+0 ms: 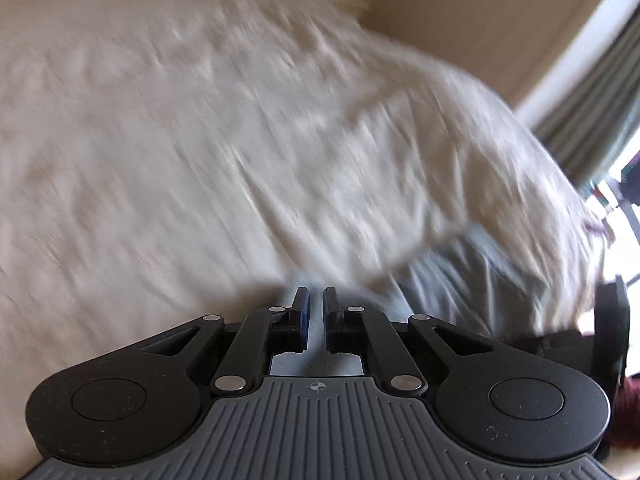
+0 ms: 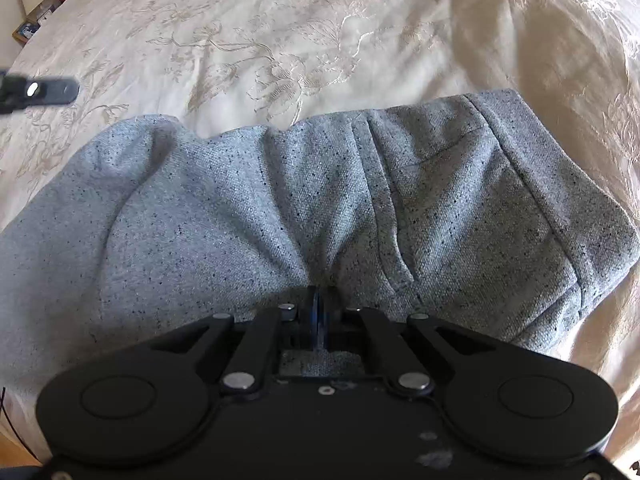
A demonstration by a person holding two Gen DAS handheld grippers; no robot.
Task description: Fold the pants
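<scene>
R gripper (image 2: 319, 300) clamped tight on near edge of grey pants (image 2: 320, 208), fabric bunched at jaws. L gripper (image 1: 315, 308) narrowly open, nothing between fingers, view blurred. Pants lie on bed (image 2: 280, 40), cream embroidered cover; nightstand clutter (image 2: 36, 12) far left.

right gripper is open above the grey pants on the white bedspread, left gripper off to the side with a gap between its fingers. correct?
One error: the right gripper is not open. In the right wrist view its jaws are shut on the grey pants, pinching a fold of the fabric. The rest stands: the pants lie on the white bedspread, and the left gripper shows a gap between its fingers.
</scene>
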